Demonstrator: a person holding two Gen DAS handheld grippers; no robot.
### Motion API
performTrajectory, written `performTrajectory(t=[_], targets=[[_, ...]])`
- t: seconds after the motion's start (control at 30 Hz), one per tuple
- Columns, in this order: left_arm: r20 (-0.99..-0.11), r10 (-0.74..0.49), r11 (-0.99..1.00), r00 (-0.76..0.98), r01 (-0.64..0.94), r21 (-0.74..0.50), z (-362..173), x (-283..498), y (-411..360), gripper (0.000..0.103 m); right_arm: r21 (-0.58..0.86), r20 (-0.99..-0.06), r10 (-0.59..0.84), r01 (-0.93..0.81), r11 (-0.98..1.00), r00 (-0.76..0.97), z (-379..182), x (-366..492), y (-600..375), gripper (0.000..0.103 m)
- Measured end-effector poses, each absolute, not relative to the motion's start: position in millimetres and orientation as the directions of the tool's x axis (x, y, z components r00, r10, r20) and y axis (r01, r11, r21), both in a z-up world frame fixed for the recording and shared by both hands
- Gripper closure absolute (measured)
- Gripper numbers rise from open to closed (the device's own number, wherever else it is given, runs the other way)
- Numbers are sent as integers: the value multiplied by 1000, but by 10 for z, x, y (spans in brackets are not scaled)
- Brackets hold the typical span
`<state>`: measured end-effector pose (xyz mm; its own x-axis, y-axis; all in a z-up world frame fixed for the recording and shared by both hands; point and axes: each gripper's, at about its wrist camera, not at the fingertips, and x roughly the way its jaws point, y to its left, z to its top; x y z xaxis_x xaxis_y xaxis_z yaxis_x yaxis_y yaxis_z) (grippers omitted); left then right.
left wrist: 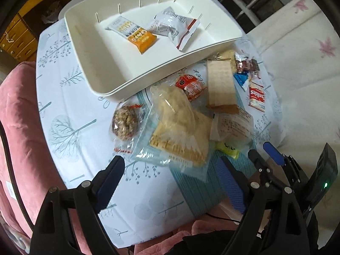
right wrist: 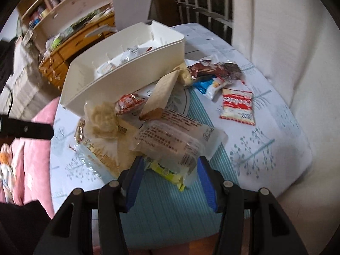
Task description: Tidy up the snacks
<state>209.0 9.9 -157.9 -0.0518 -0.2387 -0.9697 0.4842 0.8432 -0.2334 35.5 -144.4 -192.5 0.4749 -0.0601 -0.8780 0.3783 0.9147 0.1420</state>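
Only the left wrist view looks down into the white bin point(left wrist: 102, 63), where an orange-and-white packet point(left wrist: 136, 34) and a silver packet with a red edge point(left wrist: 174, 28) lie side by side on its floor, their long axes running roughly from the far wall toward the near rim; the right wrist view sees the same bin point(right wrist: 102, 82) from the side, its wall hiding most of the contents. The right wrist view alone shows a wooden shelf unit point(right wrist: 70, 36) behind the bin. On the tree-printed tabletop point(left wrist: 70, 110), just beside the bin's near rim, loose snacks lie heaped: a clear bag of pale crackers point(left wrist: 178, 123), a round seeded cake in clear wrap point(left wrist: 125, 123), a tan flat packet point(left wrist: 221, 85) lying lengthwise away from the camera, and a red-and-white cookie packet point(right wrist: 238, 106) set apart to the right. The left gripper point(left wrist: 170, 182) hovers over the near edge with fingers spread wide, holding nothing. The right gripper point(right wrist: 169, 182) has its fingers spread either side of a yellow-green packet point(right wrist: 167, 172) under a clear wrapped bar point(right wrist: 170, 140), not closed on them.
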Motion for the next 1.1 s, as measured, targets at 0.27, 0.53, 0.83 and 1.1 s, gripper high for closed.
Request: performTrajectory(t=[0.27, 0.53, 0.83, 1.1], targets=[[-977, -186, 888, -100, 408, -211, -1980, 2345, -162, 15, 68, -922, -46, 277, 959, 385, -2228, 673, -1597, 51], [-980, -146, 930, -132, 318, -182, -2342, 2508, -282, 15, 26, -939, -5, 85, 996, 343, -2387, 876, -1566, 26], [-981, -114, 950, -158, 273, -155, -2570, 2614, -413, 23, 12, -939, 17, -15, 1000, 344, -2524, 1057, -1628, 9], [-986, -61, 967, -154, 238, -97, -2659, 2700, -423, 43, -21, -941, -6, -42, 999, 338, -2660, 1281, -1663, 3]])
